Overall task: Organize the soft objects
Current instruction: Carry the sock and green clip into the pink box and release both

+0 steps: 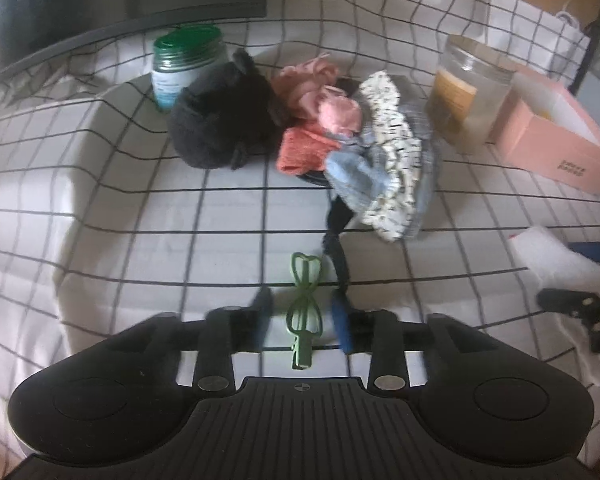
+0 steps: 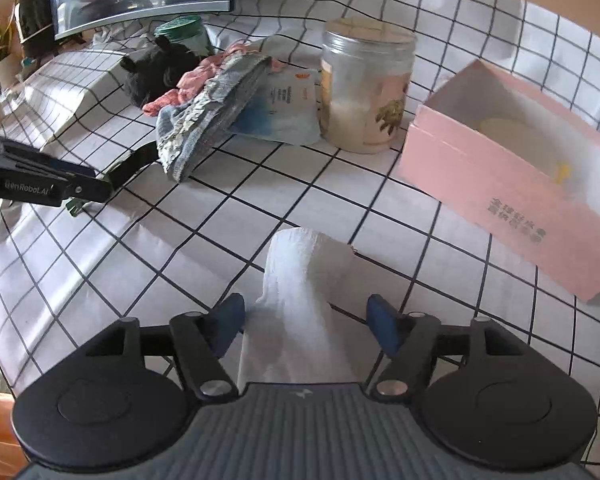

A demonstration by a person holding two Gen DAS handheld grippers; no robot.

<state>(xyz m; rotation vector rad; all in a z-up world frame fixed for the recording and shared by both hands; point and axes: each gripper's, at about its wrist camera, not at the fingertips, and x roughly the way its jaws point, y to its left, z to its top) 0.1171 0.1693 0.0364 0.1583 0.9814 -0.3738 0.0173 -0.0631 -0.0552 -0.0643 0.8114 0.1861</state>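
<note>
L gripper (image 1: 302, 314): jaws apart, straddling green clip (image 1: 303, 312), no grip. R gripper (image 2: 306, 320): jaws apart, white sock (image 2: 300, 312) btwn, lower centre.

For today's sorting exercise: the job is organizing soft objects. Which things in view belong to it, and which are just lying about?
Belongs to the job:
pile of soft fabric pieces
black plush item
white rolled cloth

Just lying about:
green clip
green-lidded jar
clear jar
pink box
</note>
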